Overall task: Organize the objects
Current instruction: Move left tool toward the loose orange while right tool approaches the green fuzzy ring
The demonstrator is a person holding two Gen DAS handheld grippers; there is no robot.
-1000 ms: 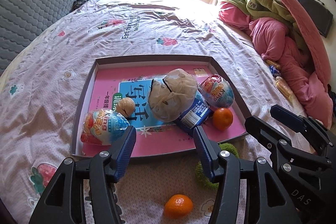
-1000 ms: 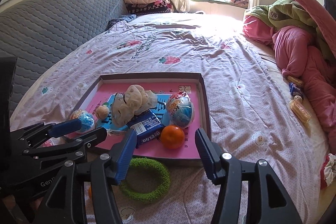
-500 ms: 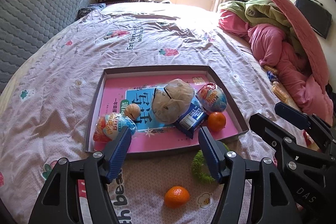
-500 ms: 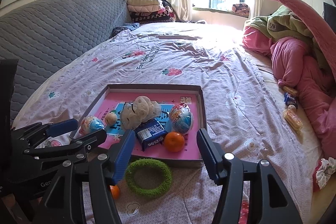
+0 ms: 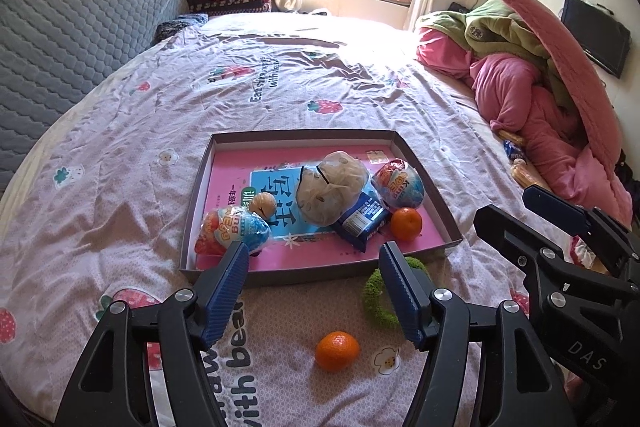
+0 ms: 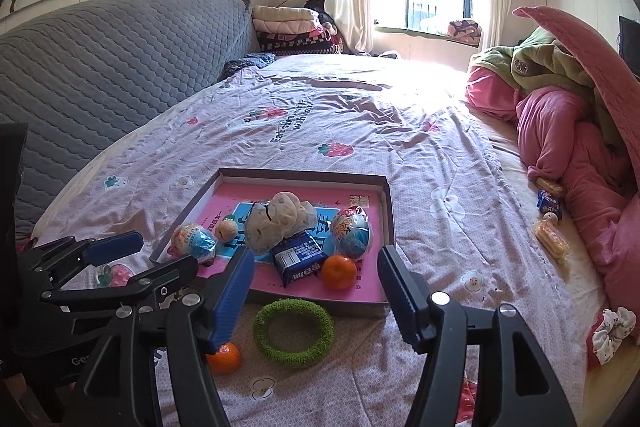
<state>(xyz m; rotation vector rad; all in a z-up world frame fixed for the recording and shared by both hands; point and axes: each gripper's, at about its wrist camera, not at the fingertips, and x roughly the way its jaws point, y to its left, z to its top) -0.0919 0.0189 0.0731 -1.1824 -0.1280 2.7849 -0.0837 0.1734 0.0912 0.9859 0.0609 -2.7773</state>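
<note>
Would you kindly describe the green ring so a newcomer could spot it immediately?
On the bed sheet, find the shallow box tray holding snacks. Just outside its near edge lies the green ring, flat on the sheet beside a loose orange. It alone is fuzzy, green and hollow-centred.

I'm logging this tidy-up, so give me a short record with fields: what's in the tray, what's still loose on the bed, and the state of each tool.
surface: bed sheet
tray: two toy eggs, bagged bun, blue packet, walnut, one tangerine
loose near tray: tangerine on sheet, green ring
left tool: open, empty, jaws just opened wider
right tool: open, empty, jaws just opened wider
far right edge: snack packets, scrunchie
</note>
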